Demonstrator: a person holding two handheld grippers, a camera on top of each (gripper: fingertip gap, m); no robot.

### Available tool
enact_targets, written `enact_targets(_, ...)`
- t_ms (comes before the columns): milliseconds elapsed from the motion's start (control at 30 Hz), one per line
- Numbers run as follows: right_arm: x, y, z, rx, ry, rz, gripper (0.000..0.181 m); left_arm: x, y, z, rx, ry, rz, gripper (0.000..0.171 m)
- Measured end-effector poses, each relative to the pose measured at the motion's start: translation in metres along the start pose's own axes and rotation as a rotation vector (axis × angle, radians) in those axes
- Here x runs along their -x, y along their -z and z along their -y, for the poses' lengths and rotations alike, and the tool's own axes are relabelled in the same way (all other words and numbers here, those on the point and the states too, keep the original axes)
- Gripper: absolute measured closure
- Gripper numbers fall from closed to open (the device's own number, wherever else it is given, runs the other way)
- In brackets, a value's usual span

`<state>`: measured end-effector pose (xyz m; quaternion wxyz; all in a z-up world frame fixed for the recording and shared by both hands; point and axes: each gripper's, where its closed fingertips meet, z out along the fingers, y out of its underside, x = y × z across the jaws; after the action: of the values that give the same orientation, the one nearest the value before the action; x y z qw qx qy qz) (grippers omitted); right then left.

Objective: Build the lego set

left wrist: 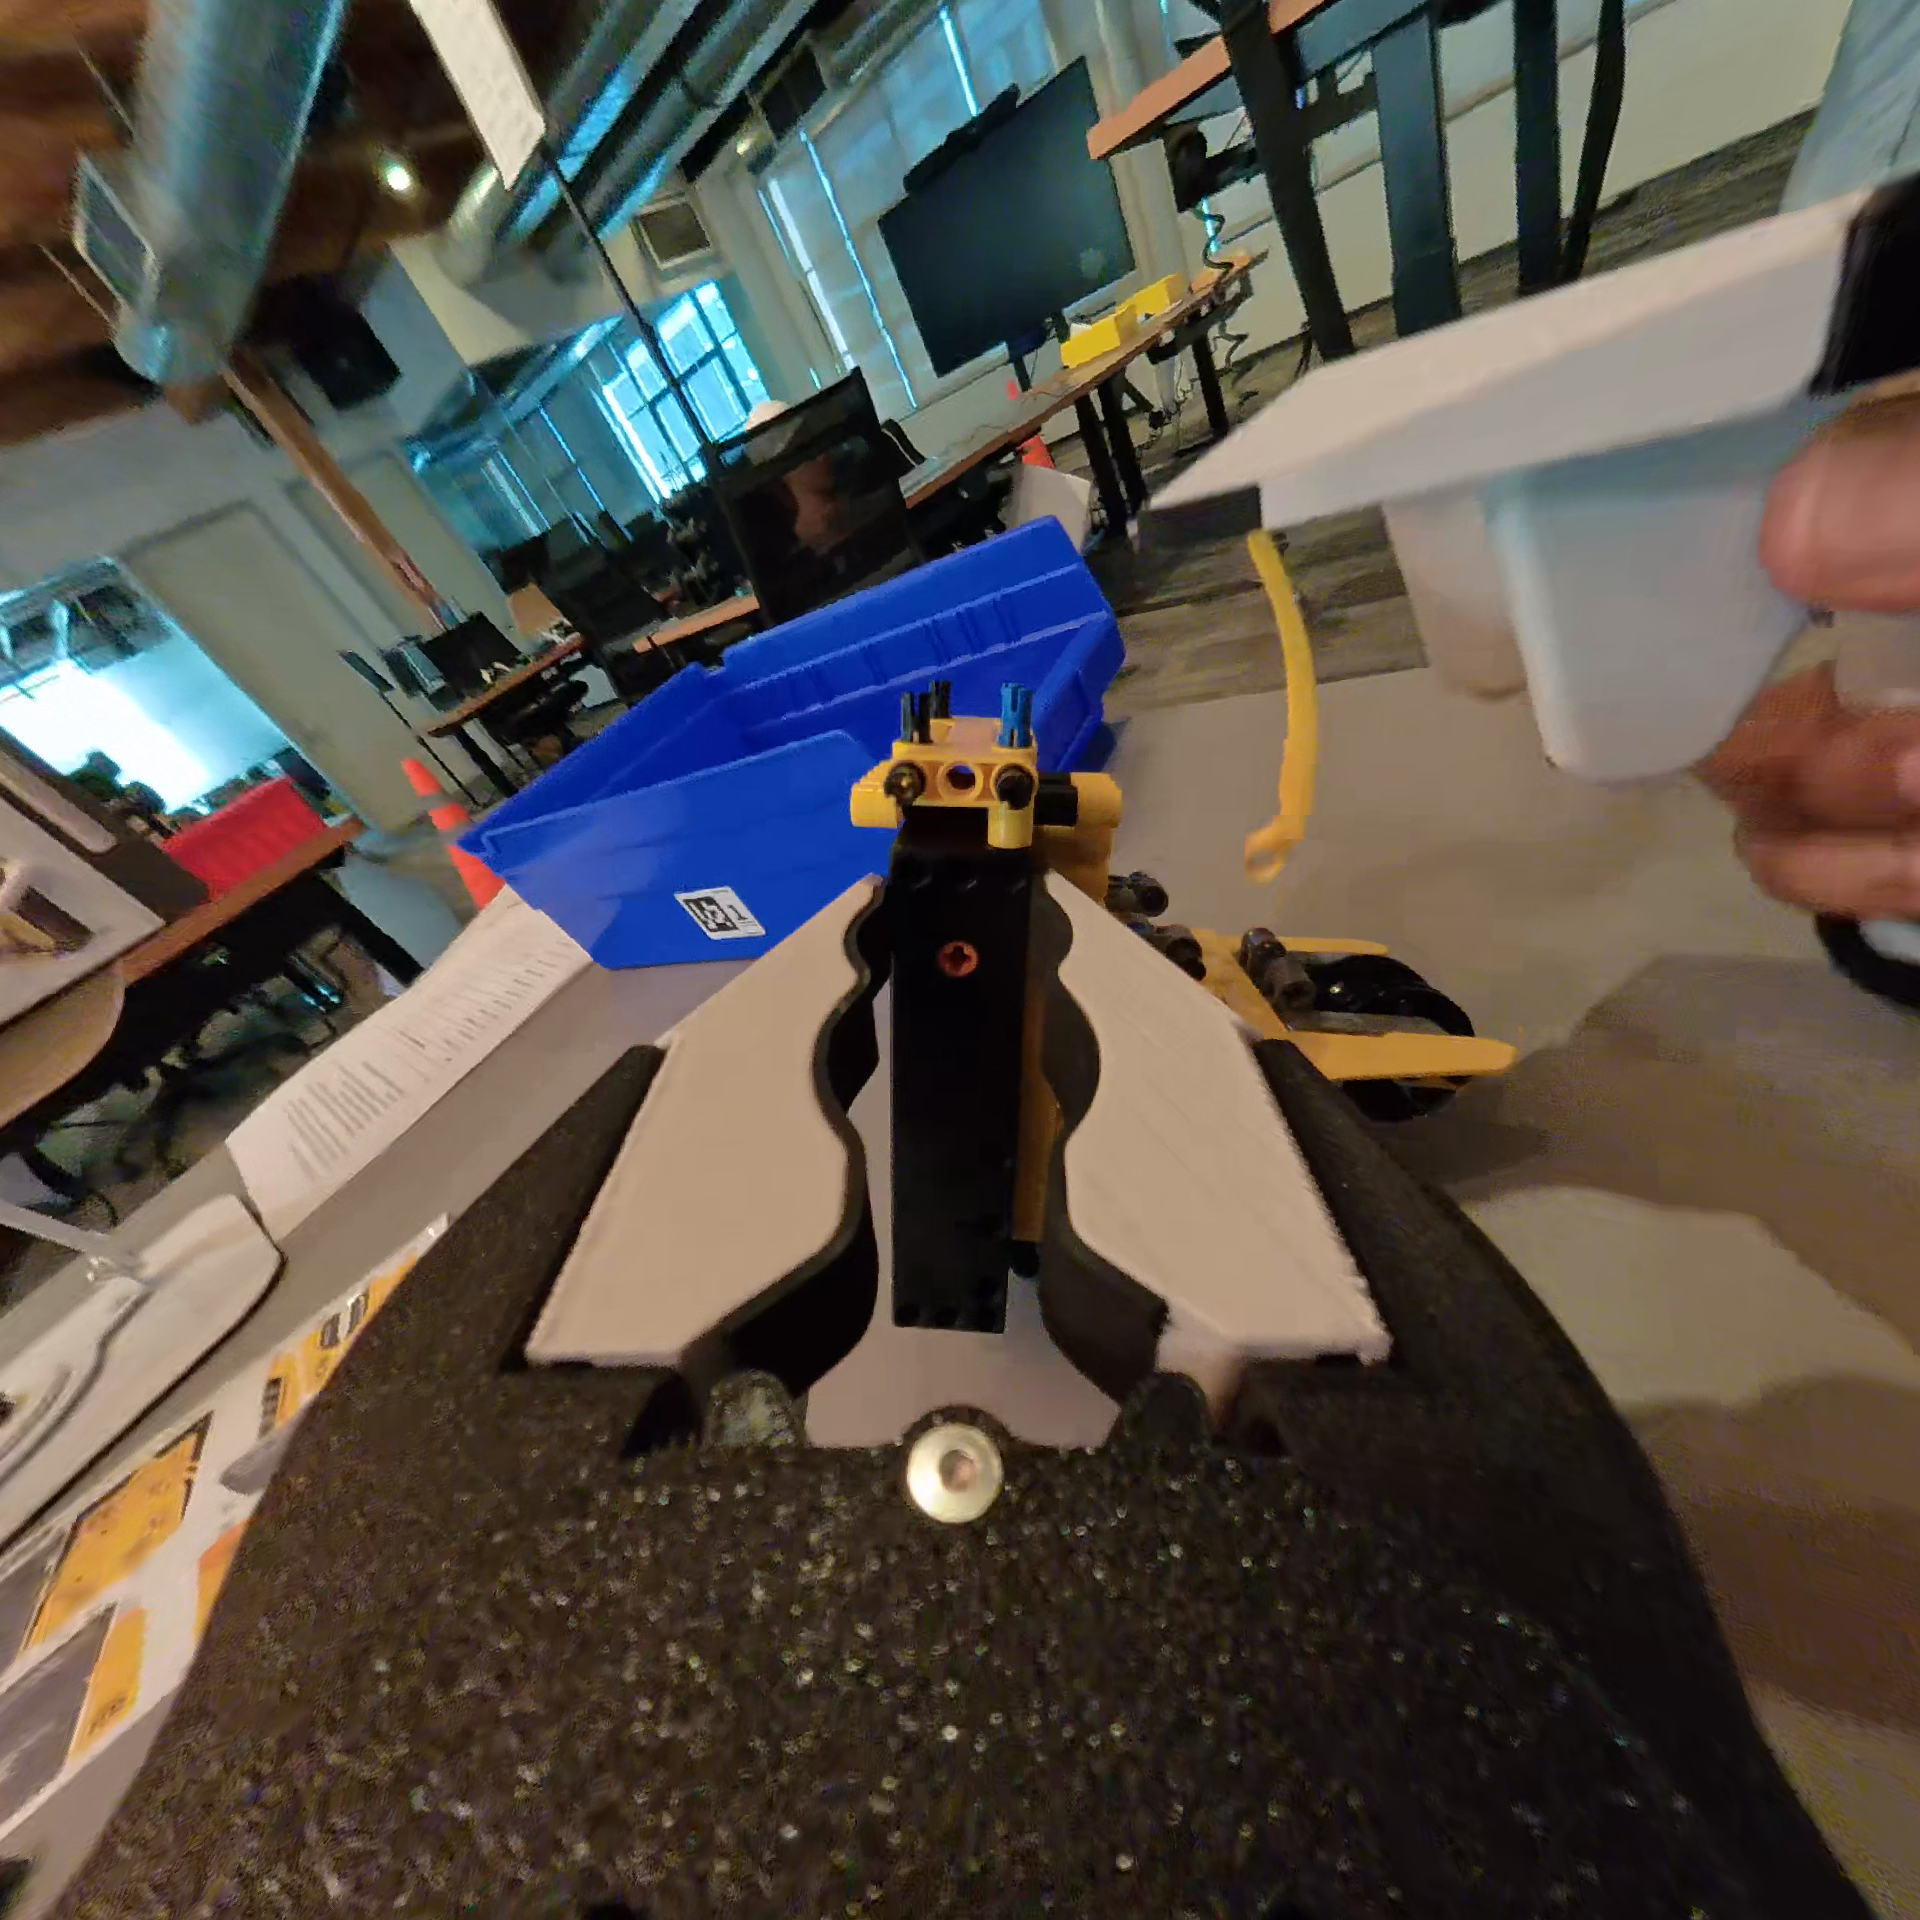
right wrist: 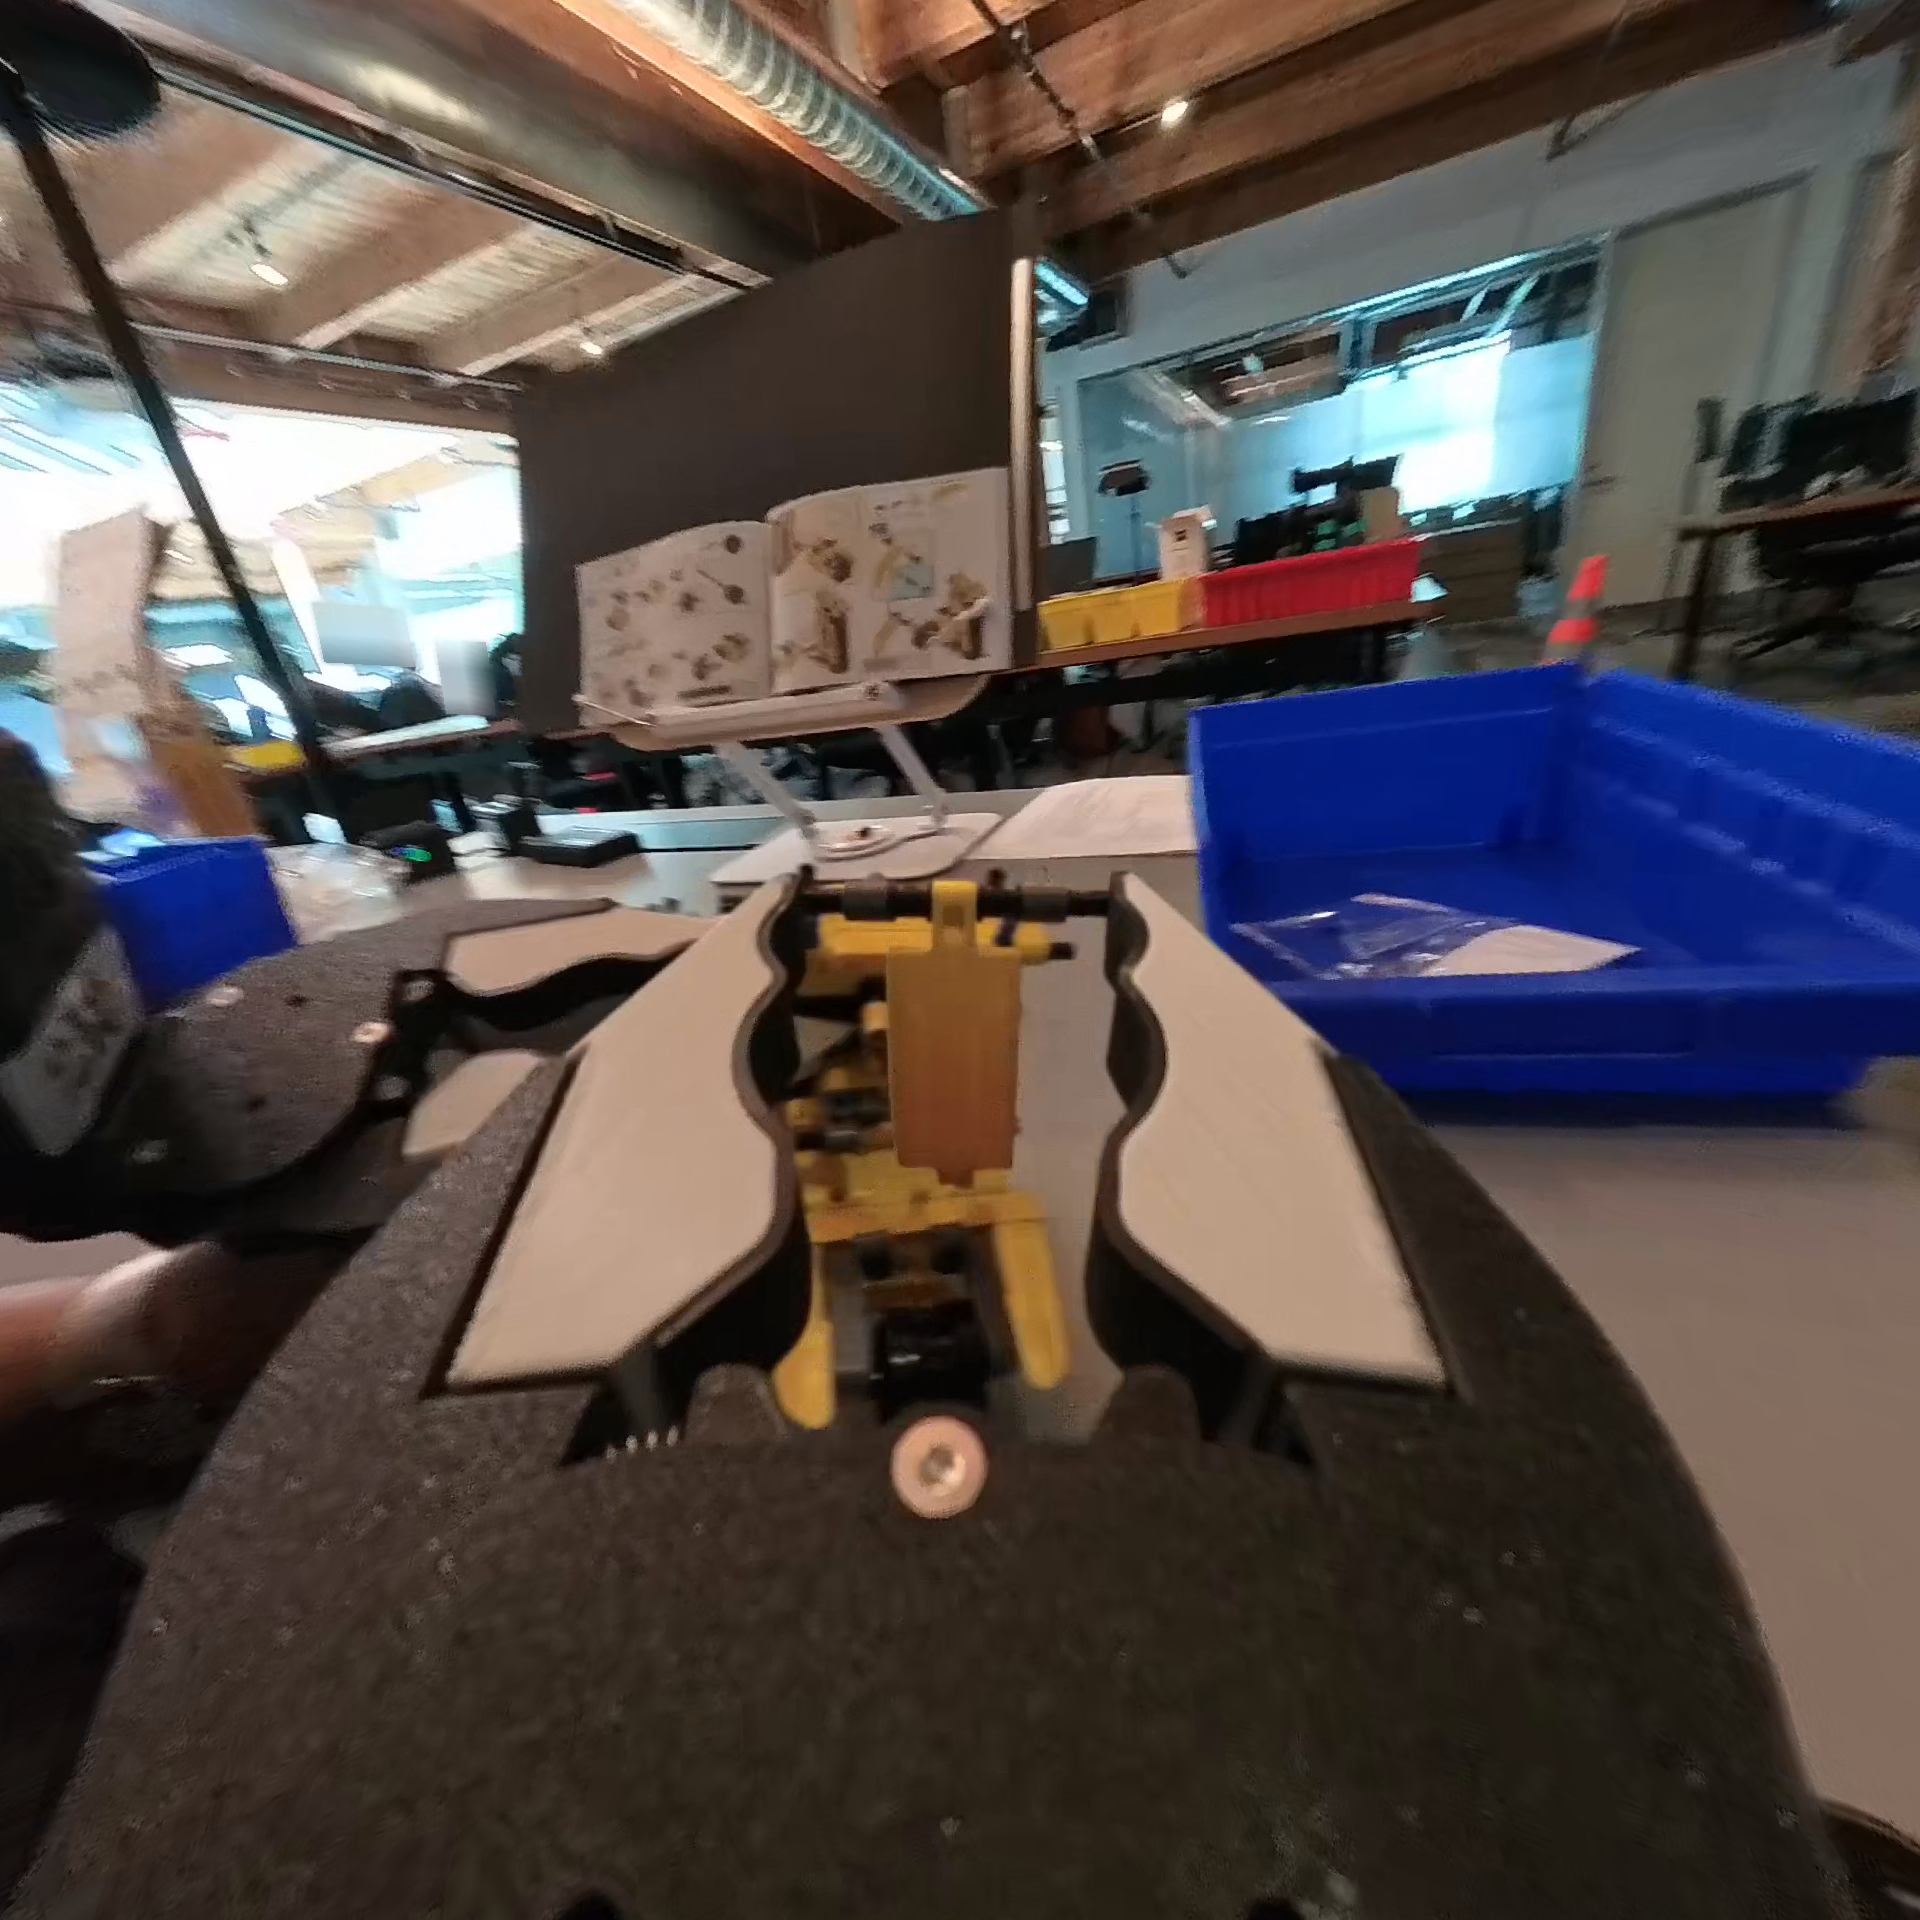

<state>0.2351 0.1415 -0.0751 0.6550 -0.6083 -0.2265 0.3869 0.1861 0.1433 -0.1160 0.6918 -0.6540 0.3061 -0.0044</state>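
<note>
My left gripper [left wrist: 961, 894] is shut on a long black brick beam [left wrist: 951, 1091] that stands between the fingers, with a yellow cross piece and black and blue pins [left wrist: 961, 769] at its far end. Just beyond it to the right, a yellow brick model with a black wheel [left wrist: 1351, 997] rests on the grey table. My right gripper [right wrist: 956, 888] is closed around the yellow brick model [right wrist: 935, 1049], which fills the gap between its jaws. The left gripper also shows in the right wrist view [right wrist: 468, 987], close on the left. A hand [left wrist: 1839, 769] holds the white gripper body [left wrist: 1558, 416].
A large blue bin [left wrist: 727, 831] stands on the table behind the model; in the right wrist view its wall [right wrist: 1714, 997] is at the right, with clear plastic bags [right wrist: 1434, 935] inside. An open instruction booklet [right wrist: 800, 592] sits on a stand. A curved yellow piece [left wrist: 1294, 707] and printed sheets [left wrist: 416, 1039] lie nearby. Across from one pair of fingers to the other is roughly 7 cm.
</note>
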Motion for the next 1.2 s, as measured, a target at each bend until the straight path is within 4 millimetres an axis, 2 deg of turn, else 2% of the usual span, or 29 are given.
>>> enact_targets(67,-0.010,0.005,0.003,0.000,0.051,-0.034,0.124,-0.002,-0.001,-0.002,0.007,0.010,-0.013,0.147)
enact_targets(167,-0.024,0.015,0.009,-0.016,-0.030,-0.012,0.124,0.002,-0.002,-0.003,0.005,0.049,-0.009,0.147)
enact_targets(200,-0.030,0.018,0.007,0.003,-0.055,-0.001,0.124,0.006,-0.002,-0.003,0.001,0.069,-0.003,0.147)
enact_targets(267,-0.036,0.020,-0.014,0.145,-0.046,0.029,0.124,0.012,-0.001,-0.004,-0.002,0.111,0.007,0.147)
enact_targets(333,-0.033,0.020,-0.029,0.228,-0.052,0.068,0.124,0.016,-0.001,-0.004,-0.006,0.126,0.011,0.147)
enact_targets(433,-0.012,0.012,-0.034,0.227,-0.144,0.164,0.124,0.011,-0.001,-0.003,-0.007,0.102,0.000,0.147)
enact_targets(533,-0.006,0.001,-0.049,0.265,-0.114,0.138,0.124,0.002,-0.001,-0.001,-0.008,0.065,-0.010,0.147)
enact_targets(633,0.002,-0.005,-0.040,0.187,-0.152,0.142,0.124,-0.008,0.000,0.001,-0.011,0.041,-0.034,0.147)
enact_targets(733,0.006,-0.009,-0.040,0.172,-0.172,0.136,0.124,-0.014,0.001,0.004,-0.019,0.053,-0.052,0.147)
enact_targets(1000,0.005,-0.010,-0.030,0.077,-0.231,0.126,0.124,-0.016,0.002,0.010,-0.031,0.151,-0.060,0.147)
enact_targets(1100,0.007,-0.009,-0.019,-0.008,-0.241,0.143,0.124,-0.015,0.004,0.013,-0.055,0.193,-0.063,0.148)
enact_targets(1200,0.007,-0.009,-0.018,-0.017,-0.244,0.149,0.124,-0.015,0.004,0.014,-0.055,0.180,-0.052,0.147)
